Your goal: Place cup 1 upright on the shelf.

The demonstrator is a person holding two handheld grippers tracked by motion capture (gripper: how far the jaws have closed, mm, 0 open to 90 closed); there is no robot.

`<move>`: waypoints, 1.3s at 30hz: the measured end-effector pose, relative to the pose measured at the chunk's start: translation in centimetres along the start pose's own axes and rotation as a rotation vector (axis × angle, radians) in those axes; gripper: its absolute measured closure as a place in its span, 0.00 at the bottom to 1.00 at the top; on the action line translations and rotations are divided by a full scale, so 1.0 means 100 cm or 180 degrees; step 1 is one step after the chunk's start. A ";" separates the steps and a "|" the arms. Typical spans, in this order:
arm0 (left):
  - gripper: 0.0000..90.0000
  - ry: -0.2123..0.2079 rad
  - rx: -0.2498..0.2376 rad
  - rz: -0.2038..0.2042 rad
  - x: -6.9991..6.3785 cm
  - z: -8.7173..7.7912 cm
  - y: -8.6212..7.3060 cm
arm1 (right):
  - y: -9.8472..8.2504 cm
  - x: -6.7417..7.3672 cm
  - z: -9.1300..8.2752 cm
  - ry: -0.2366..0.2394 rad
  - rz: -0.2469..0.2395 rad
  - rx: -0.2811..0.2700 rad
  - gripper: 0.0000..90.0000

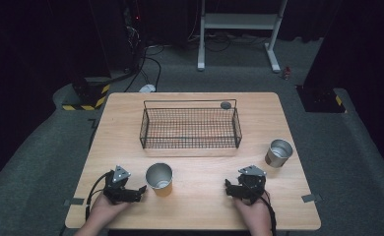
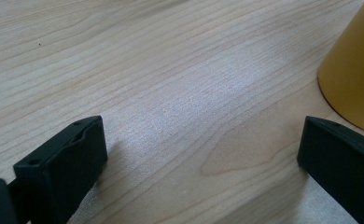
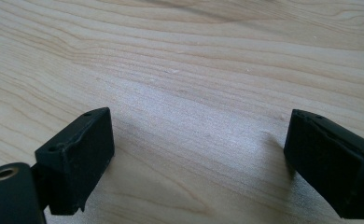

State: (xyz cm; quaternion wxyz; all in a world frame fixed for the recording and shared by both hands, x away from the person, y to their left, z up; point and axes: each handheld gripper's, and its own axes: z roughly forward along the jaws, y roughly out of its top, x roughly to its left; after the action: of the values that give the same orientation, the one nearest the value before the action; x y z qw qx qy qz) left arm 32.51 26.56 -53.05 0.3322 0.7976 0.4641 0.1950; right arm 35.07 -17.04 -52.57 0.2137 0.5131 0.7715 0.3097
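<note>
A yellow cup with a metal inside (image 1: 159,178) stands upright near the table's front, left of centre; its yellow wall (image 2: 353,70) shows at the right edge of the left gripper view. My left gripper (image 1: 141,191) rests low on the wood just left of that cup, open, with bare table between its jaws (image 2: 201,149). A silver metal cup (image 1: 279,153) stands at the right side of the table. My right gripper (image 1: 228,187) lies on the table front right of centre, open, nothing between its jaws (image 3: 196,149).
A black wire basket (image 1: 190,129) sits at the table's middle back, with a small dark round object (image 1: 225,104) by its far right corner. The wooden table (image 1: 195,211) has bare wood between the two hands. Floor cables and a white stand lie beyond.
</note>
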 end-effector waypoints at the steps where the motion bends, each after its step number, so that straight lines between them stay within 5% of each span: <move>1: 0.02 0.0000 0.0000 -0.0002 0.000 0.000 0.000 | 0.000 0.000 0.000 0.0000 0.0000 0.0001 0.09; 19: 0.01 0.0110 0.0000 -0.0065 0.001 -0.002 -0.002 | 0.000 -0.001 0.000 0.0023 -0.0032 0.0001 0.09; 31: 0.07 -0.0006 0.0004 0.0107 0.000 -0.007 -0.001 | 0.000 -0.001 0.000 0.0024 -0.0032 0.0001 0.09; 39: 0.05 -0.0083 -0.0077 0.0095 0.000 -0.019 0.003 | 0.000 -0.001 0.000 0.0023 -0.0033 0.0000 0.09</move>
State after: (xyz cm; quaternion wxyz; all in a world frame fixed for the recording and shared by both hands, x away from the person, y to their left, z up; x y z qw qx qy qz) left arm 31.51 27.10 -51.57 0.3449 0.8028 0.4454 0.1951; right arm 35.10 -17.12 -52.56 0.2124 0.5079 0.7749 0.3104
